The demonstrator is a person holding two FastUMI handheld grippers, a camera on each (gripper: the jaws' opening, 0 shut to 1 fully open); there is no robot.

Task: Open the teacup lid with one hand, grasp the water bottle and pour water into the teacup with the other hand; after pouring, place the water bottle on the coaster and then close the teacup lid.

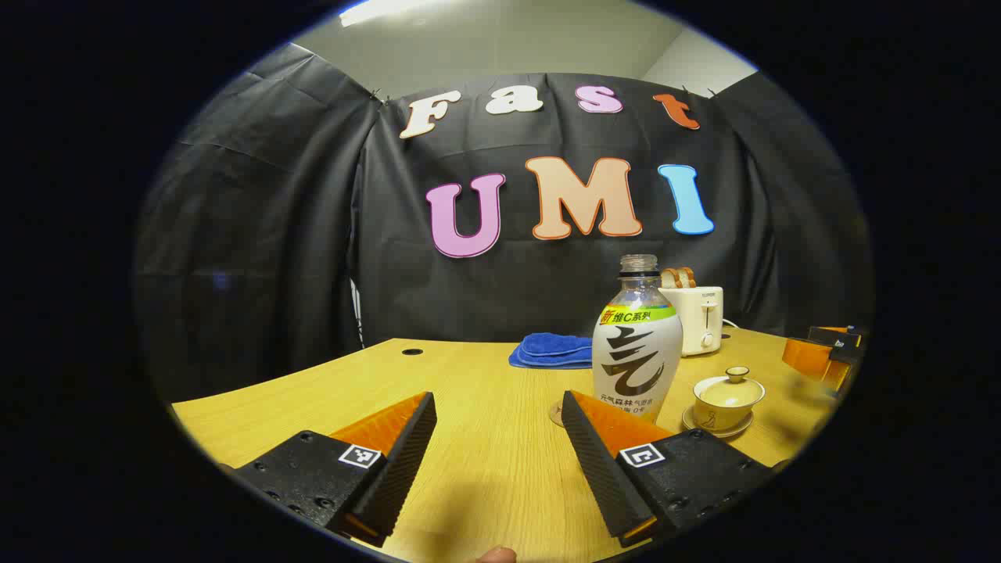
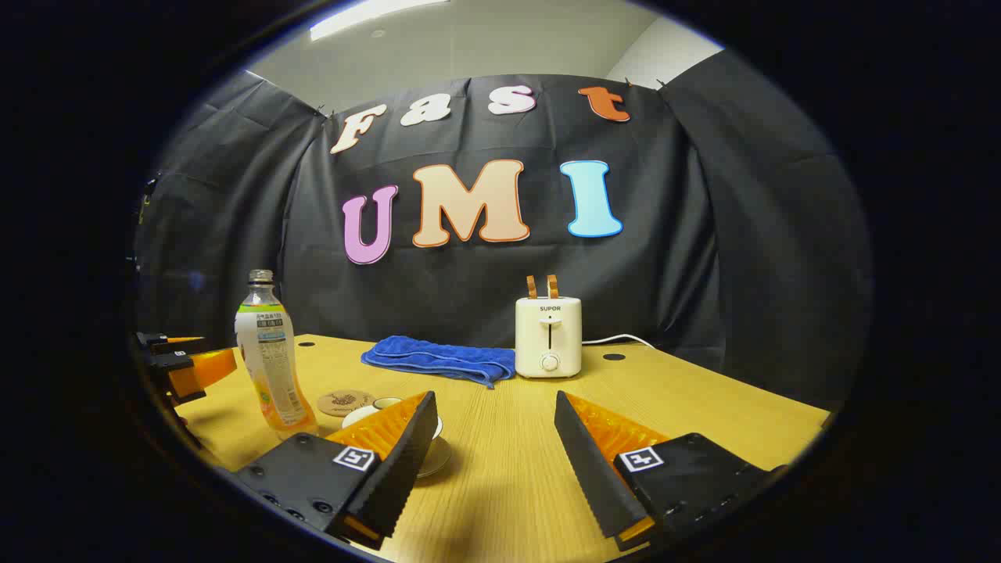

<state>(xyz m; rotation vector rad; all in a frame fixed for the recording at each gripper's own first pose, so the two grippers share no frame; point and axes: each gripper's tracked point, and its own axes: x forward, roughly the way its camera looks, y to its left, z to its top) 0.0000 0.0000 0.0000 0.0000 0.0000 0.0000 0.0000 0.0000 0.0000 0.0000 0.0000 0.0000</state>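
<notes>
Wooden tabletop [image 1: 469,438]: nothing is begun. Lidded teacup [image 1: 728,400] remains covered, water bottle [image 1: 636,344] ungrasped, coaster [image 2: 344,402] bare. Left gripper [image 1: 498,438] and right gripper [image 2: 494,438] are held apart.

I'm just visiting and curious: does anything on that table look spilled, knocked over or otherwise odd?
Nothing looks spilled or toppled. The bottle stands upright with no cap, next to the coaster rather than on it. The teacup sits on its saucer with the lid on. The towel lies folded, and the toaster holds two slices.
</notes>
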